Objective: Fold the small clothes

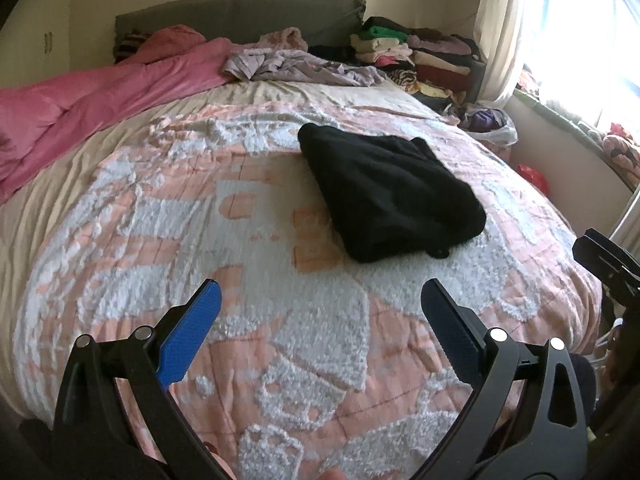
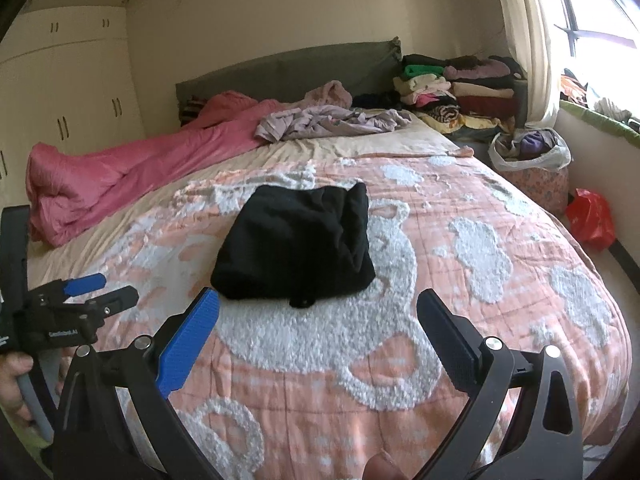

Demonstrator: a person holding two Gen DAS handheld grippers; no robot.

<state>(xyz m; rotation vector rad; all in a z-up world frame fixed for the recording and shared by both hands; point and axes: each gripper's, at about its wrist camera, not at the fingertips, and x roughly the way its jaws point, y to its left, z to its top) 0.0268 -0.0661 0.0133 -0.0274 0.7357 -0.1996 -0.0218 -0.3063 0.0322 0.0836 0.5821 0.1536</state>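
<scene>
On the bedspread point(image 2: 500, 320), folded black garment point(image 2: 296, 248) ahead of both claws; left claw point(image 1: 320, 332), right claw point(image 2: 318, 332), wide apart, empty

A black garment point(image 1: 386, 196) lies folded into a thick, roughly square bundle on the peach-and-white bedspread point(image 1: 260, 320), flat near the middle of the bed, a small black tab poking from its near edge

cream walls, bed point(image 2: 460, 280) w/ grey headboard point(image 2: 288, 68), bright window point(image 2: 600, 12) right.

Folded black garment point(image 2: 294, 242) on bedspread point(image 2: 460, 288)
</scene>
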